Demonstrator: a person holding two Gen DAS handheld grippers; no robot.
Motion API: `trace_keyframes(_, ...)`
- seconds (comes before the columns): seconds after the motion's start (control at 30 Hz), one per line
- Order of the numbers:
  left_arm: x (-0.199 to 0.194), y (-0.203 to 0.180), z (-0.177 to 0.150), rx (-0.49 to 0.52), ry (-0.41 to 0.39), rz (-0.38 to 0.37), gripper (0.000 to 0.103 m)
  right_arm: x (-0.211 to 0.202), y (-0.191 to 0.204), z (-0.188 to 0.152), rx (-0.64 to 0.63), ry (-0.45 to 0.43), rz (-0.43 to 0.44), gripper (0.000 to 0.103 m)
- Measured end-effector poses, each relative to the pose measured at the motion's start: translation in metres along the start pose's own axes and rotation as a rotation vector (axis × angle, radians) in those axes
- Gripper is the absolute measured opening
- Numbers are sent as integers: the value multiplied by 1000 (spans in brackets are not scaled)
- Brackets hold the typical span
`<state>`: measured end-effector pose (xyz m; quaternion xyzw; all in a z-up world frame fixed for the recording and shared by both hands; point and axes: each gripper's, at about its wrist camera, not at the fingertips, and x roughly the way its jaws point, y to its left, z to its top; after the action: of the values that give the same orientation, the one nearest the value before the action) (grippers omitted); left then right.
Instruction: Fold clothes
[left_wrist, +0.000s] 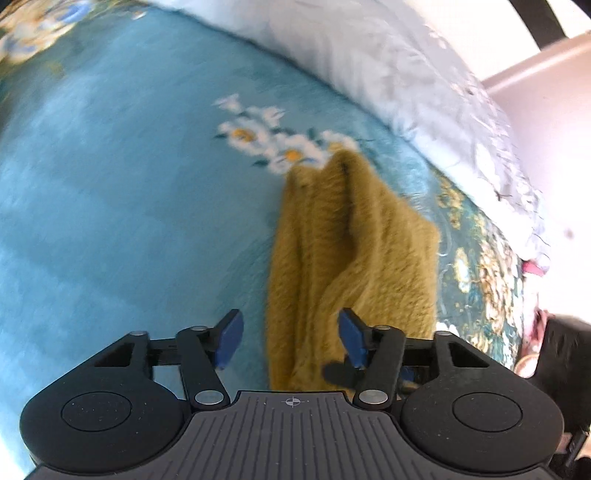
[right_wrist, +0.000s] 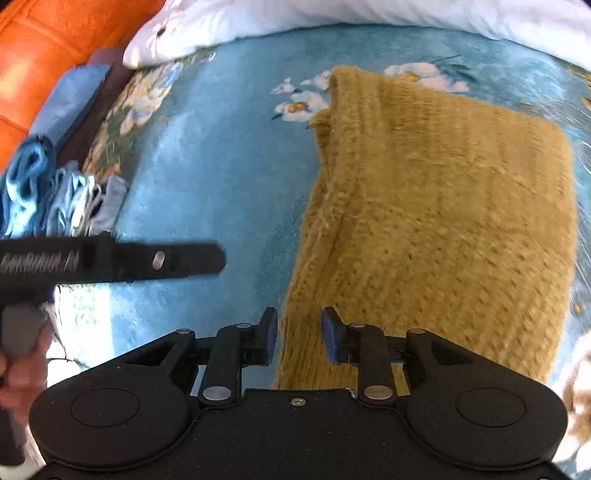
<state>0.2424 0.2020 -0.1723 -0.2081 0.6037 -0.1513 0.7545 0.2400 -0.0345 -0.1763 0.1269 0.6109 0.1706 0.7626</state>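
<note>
Both grippers stand parted and hold nothing: my left gripper (left_wrist: 291, 339) wide, my right gripper (right_wrist: 299, 334) narrower. Just ahead, toward twelve o'clock, the mustard knit sweater (right_wrist: 436, 206) lies folded on the blue floral bedspread (right_wrist: 221, 166). Its raised fold at eleven, blurry, probably flops open if I snag it.

Blue bedspread (right_wrist: 229, 155) covers pretty much everything, with white daisies (left_wrist: 266, 144) printed mid-bed and a busier gold floral border (left_wrist: 476, 258) along one edge. A white pillow (left_wrist: 388, 62) runs across the far side. Over at the other edge there's something bright orange (right_wrist: 48, 48), maybe a padded headboard, hard to say with the blur. Next to it, a flat blue cloth (right_wrist: 70, 103) and a bundle of light blue fabric (right_wrist: 48, 195), lying at the bedspread's edge.
</note>
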Motion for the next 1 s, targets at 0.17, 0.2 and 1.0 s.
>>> trace_keyframes(0.17, 24, -26, 14, 153, 9, -51, 72, -35, -34, -21, 127, -76, -30, 32)
trace_keyframes(0.2, 33, -32, 16, 185, 11, -43, 72, -40, -43, -26, 151, -80, -45, 32)
trace_keyframes(1.0, 56, -14, 12, 159, -37, 4, 10, -50, -90, -66, 350, -91, -113, 36)
